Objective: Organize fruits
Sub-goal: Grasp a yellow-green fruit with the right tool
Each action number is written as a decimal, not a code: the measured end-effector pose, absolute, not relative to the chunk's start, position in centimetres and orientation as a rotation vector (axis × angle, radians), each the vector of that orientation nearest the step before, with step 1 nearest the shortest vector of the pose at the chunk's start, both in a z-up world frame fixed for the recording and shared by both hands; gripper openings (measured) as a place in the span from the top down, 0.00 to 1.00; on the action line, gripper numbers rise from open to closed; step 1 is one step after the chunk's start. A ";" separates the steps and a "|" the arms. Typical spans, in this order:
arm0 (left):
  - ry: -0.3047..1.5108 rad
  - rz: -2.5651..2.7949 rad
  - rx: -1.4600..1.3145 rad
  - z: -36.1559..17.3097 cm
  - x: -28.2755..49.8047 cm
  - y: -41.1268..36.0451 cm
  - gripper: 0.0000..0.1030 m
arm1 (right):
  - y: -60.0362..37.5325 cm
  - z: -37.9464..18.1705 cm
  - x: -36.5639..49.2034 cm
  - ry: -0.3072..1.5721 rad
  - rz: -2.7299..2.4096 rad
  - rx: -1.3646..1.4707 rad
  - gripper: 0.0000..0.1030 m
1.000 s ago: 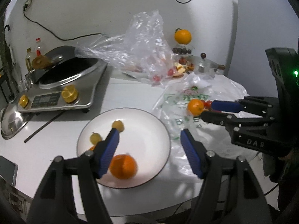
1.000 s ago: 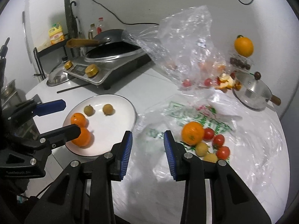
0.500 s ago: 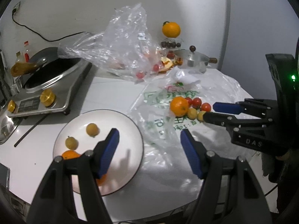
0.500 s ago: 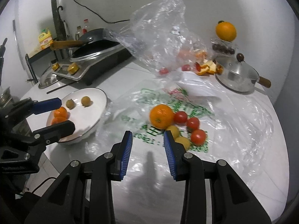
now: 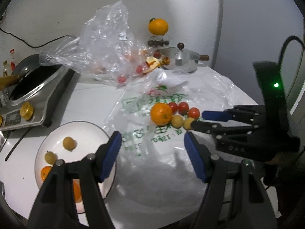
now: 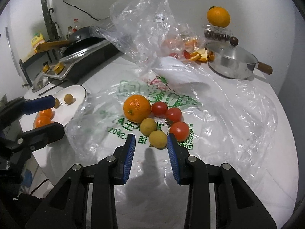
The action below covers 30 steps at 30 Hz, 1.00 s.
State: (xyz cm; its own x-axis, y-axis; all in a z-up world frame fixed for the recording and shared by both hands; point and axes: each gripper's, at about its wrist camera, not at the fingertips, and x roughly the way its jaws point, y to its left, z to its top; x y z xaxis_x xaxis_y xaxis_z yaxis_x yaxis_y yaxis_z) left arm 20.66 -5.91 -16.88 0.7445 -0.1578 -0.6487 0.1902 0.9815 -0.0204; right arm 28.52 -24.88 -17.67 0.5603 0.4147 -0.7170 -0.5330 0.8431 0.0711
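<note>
On a printed plastic bag (image 6: 133, 89) lie an orange (image 6: 136, 108), three red tomatoes (image 6: 173, 114) and two small yellow fruits (image 6: 157, 139). My right gripper (image 6: 151, 143) is open, its tips on either side of the nearer yellow fruit. It also shows in the left wrist view (image 5: 198, 119), beside the fruit pile (image 5: 161, 114). A white plate (image 5: 85, 131) at the left holds two small yellow fruits (image 5: 69, 143) and two oranges (image 6: 43, 119). My left gripper (image 5: 152, 145) is open and empty, between plate and bag.
An induction cooker with a wok (image 5: 32, 84) stands at the back left. A crumpled clear bag (image 5: 106, 43) with tomatoes lies behind. A steel pot (image 6: 231, 62), orange peels and an orange on a box (image 6: 218, 17) stand at the back right.
My right gripper has moved forward to the fruit pile and opened wider around a yellow fruit. My left gripper has swung right, from over the plate toward the bag.
</note>
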 end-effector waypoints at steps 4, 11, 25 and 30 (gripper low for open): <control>0.712 -0.202 0.066 -17.1 21.3 -6.7 0.33 | -24.8 -18.6 29.5 0.828 0.566 -0.161 0.64; 0.721 -0.208 0.079 -17.5 21.9 -7.0 0.33 | -24.0 -19.6 30.6 0.863 0.577 -0.182 0.65; 0.704 -0.294 0.137 -17.6 21.9 -10.1 0.33 | -25.7 -18.5 29.7 0.827 0.587 -0.178 0.73; 0.719 -0.328 0.165 -18.1 22.7 -12.3 0.39 | -28.3 -17.4 29.3 0.794 0.565 -0.147 0.73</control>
State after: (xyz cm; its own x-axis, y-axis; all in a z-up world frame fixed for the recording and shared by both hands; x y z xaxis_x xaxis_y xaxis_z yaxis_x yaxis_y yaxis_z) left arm 22.69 -12.33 -18.06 0.7043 -0.2375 -0.6689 0.3498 0.9361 0.0359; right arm 29.29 -28.32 -17.39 0.5620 0.4242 -0.7101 -0.5321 0.8427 0.0824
